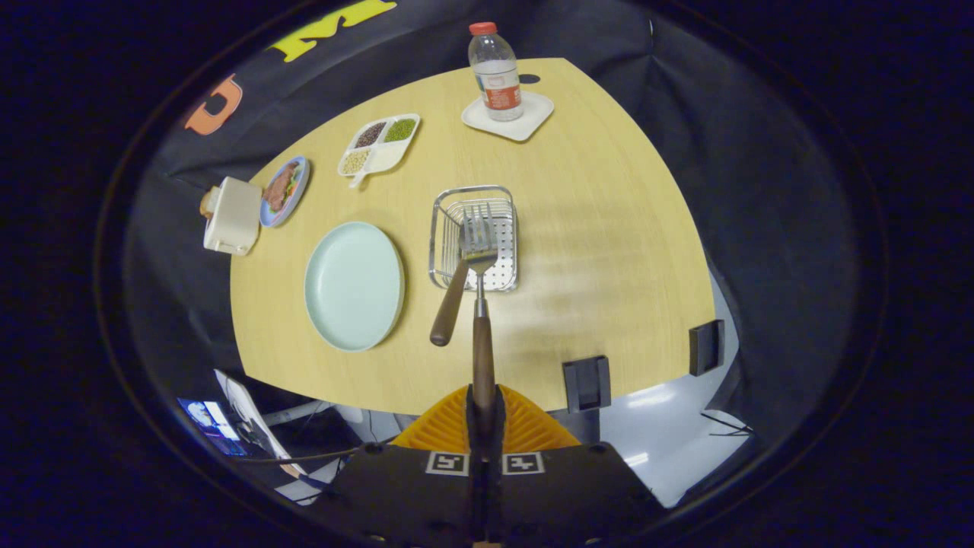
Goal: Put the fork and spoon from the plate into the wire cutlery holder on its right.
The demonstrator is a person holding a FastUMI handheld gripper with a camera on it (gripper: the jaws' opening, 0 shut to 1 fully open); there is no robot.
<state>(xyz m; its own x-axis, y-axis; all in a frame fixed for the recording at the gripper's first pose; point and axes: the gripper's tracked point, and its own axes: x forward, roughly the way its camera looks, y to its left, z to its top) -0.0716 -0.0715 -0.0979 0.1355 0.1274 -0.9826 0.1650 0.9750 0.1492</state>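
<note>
A fork [481, 304] points straight away from the gripper [484, 415], whose two fingers are clamped on its wooden handle. Its tines hang over the wire cutlery holder [449, 205] directly ahead, where the spoon [450, 304] already leans. The pale plate [354, 285] left of it sits bare.

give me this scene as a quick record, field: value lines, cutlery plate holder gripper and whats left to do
gripper: gripper shut on the fork's wooden handle
fork: fork held out ahead of the fingers, tines over the holder
spoon: spoon already standing in the holder, wooden handle leaning out over its near rim
holder: wire cutlery holder on the table, right of the plate
plate: pale green plate with no cutlery on it
table: wooden table
left to do: lower the fork into the holder and let go
</note>
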